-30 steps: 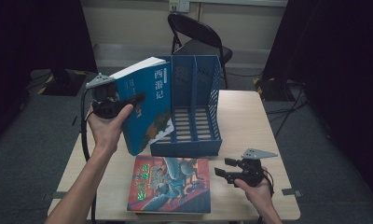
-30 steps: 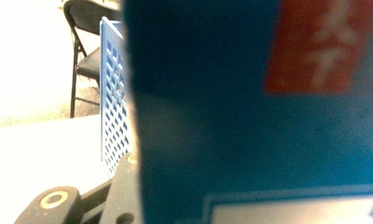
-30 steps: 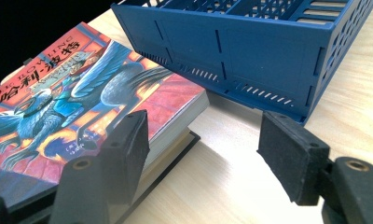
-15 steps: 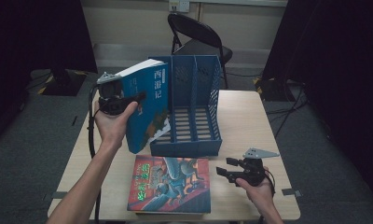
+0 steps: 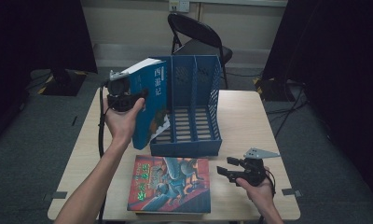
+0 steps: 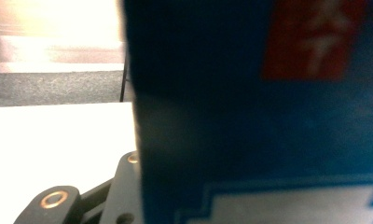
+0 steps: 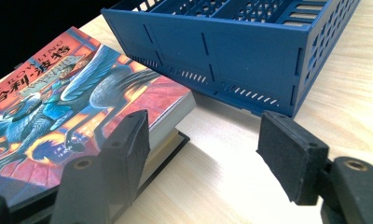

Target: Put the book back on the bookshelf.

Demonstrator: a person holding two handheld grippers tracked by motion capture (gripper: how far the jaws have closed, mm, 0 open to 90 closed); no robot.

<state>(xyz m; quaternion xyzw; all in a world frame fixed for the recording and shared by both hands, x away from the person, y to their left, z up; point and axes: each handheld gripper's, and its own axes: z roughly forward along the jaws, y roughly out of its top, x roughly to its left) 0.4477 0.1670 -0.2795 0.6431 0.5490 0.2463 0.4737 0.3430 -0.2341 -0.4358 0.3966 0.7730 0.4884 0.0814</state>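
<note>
A blue book (image 5: 152,102) with a white title strip is held tilted above the table, its lower edge in the left slot of the blue file holder (image 5: 194,88). My left gripper (image 5: 128,95) is shut on the book's left edge. In the left gripper view the blue book (image 6: 268,140) hides most of the jaws, and one finger (image 6: 124,186) shows beside it. A red picture-cover book (image 5: 173,184) lies flat at the table's front. My right gripper (image 5: 226,168) rests open just right of it, its jaws (image 7: 203,140) apart and empty, facing the red book (image 7: 58,107) and the file holder (image 7: 231,56).
A dark book (image 7: 175,144) lies under the red one. The wooden table (image 5: 250,116) has bare room to the right of the holder. A black folding chair (image 5: 194,32) stands behind the table's far edge. Grey carpet surrounds the table.
My left gripper has carried the blue book to the right, closer against the file holder, and turned a little. The right gripper has stayed in place.
</note>
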